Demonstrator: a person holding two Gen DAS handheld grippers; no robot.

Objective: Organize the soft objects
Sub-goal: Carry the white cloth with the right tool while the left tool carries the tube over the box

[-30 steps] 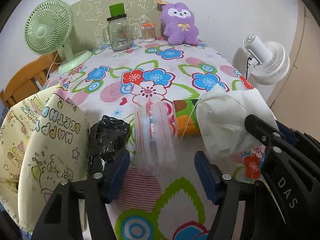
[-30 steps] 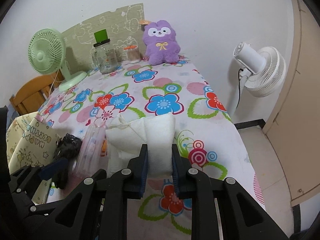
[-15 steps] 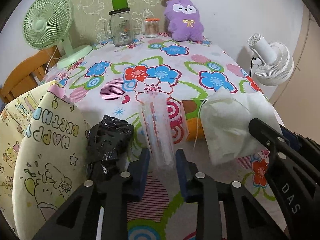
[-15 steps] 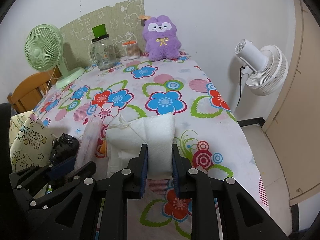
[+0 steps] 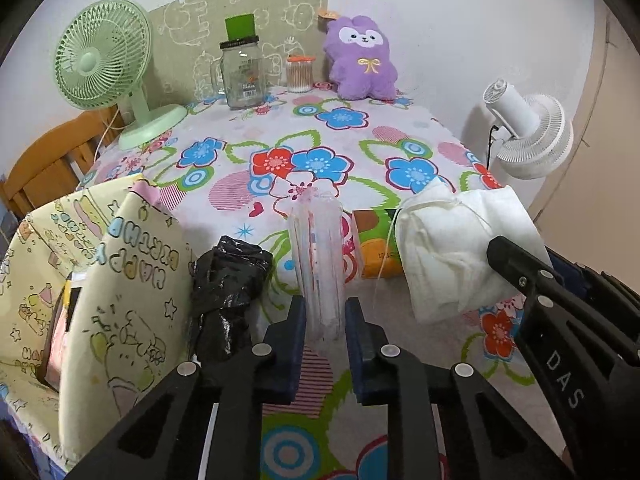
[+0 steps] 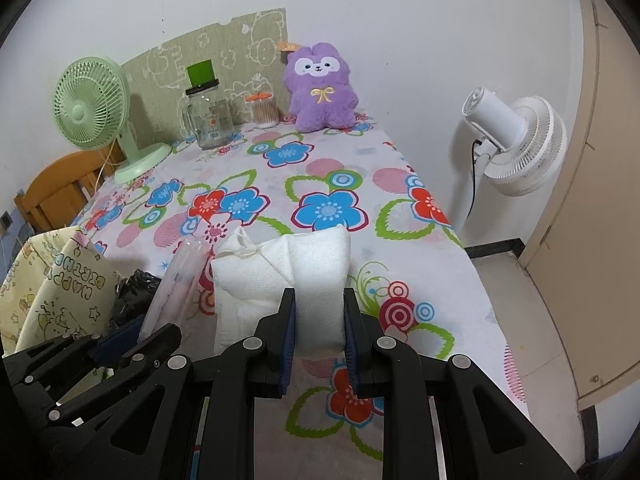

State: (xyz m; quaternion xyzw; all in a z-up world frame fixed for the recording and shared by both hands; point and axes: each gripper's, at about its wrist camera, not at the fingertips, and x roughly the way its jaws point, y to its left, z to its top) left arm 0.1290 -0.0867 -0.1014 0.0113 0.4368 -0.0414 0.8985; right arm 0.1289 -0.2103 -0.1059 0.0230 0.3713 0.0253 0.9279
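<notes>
One clear plastic packet (image 5: 318, 256) lies near the front middle of the floral surface (image 5: 360, 148), its near end pinched by the left gripper (image 5: 325, 344), whose jaws have just been closing on it. To its right, one white cloth bundle (image 6: 288, 280) is squeezed between the pads of the right gripper (image 6: 319, 340). One crumpled black bag (image 5: 226, 280) lies just left of the packet, beside one yellow printed bag (image 5: 120, 300). One orange and green box (image 5: 374, 240) sits between packet and bundle. At the far edge stand one purple plush toy (image 5: 362, 60), one glass jar (image 5: 242, 74), one small swab container (image 5: 299, 74) and one green fan (image 5: 104, 60). One white fan (image 5: 528, 136) stands off to the right.
</notes>
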